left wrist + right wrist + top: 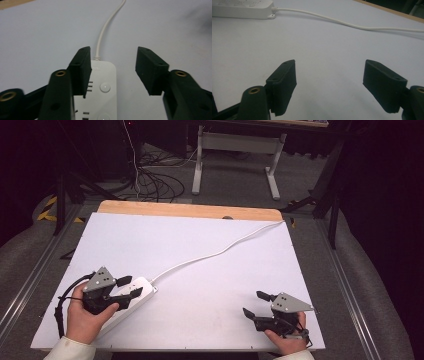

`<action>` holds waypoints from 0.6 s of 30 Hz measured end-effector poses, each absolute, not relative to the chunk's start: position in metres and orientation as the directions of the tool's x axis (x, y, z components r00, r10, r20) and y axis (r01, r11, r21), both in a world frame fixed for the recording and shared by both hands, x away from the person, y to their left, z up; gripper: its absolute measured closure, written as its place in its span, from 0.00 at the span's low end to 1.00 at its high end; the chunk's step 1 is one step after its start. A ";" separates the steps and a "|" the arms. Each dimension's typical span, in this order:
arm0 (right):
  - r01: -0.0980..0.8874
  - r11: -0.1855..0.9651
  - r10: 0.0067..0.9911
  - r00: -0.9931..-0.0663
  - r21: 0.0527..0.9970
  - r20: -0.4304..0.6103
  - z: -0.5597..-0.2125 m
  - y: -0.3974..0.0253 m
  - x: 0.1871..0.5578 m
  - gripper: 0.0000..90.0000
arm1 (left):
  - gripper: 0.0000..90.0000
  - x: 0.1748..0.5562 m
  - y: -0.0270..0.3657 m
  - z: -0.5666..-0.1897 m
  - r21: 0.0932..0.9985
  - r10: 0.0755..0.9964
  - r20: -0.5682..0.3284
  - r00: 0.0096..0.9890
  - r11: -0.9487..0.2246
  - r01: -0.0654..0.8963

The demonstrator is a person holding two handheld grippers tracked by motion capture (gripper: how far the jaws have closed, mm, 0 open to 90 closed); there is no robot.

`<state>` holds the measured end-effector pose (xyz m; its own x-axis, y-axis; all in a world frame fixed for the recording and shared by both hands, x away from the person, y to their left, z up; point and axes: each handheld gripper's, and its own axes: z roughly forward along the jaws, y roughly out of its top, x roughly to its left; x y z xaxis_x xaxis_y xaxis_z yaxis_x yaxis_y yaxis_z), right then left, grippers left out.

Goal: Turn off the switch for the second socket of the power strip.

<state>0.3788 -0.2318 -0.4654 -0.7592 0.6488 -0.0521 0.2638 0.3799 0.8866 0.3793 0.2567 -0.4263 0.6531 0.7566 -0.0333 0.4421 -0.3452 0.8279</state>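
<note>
White plastic power strip [131, 296] seen lying flat near left front corner of white-topped bench [210, 285]; white cord [215, 253] led toward far right corner. Left tongs [129, 286] held wide apart over strip's cord end, nothing gripped. Right tongs [253, 303] spread wide above bare surface near right front corner, nothing held.

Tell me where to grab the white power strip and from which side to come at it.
Grip the power strip across its narrow width, on the two long side walls near the cord end. Come from above with the left gripper, which already hovers open over that end. The body lies flat and looks narrower than the gap between the open fingers, so a top-down pinch across it should fit.
</note>
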 end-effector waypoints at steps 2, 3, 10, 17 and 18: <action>0.263 0.379 0.648 -0.760 0.887 -0.051 -0.465 -0.232 0.379 0.30 | 0.61 0.380 0.257 -0.425 0.808 0.750 -0.054 0.659 -0.355 0.470; 0.264 0.380 0.649 -0.759 0.886 -0.052 -0.465 -0.232 0.379 0.30 | 0.64 0.381 0.257 -0.425 0.805 0.745 -0.053 0.665 -0.361 0.470; 0.262 0.381 0.648 -0.760 0.886 -0.054 -0.465 -0.232 0.379 0.31 | 1.00 0.381 0.257 -0.426 0.751 0.746 -0.021 0.666 -0.428 0.504; 0.261 0.384 0.647 -0.760 0.886 -0.056 -0.466 -0.231 0.379 0.31 | 1.00 0.379 0.255 -0.423 0.737 0.743 -0.014 0.669 -0.445 0.509; 0.262 0.383 0.647 -0.760 0.886 -0.055 -0.466 -0.232 0.379 0.31 | 1.00 0.379 0.256 -0.422 0.734 0.742 -0.012 0.670 -0.448 0.510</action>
<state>0.3787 -0.2315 -0.4655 -0.7604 0.6471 -0.0553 0.2619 0.3834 0.8857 0.3790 0.2557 -0.4224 0.6698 0.7424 -0.0121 0.5101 -0.4483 0.7340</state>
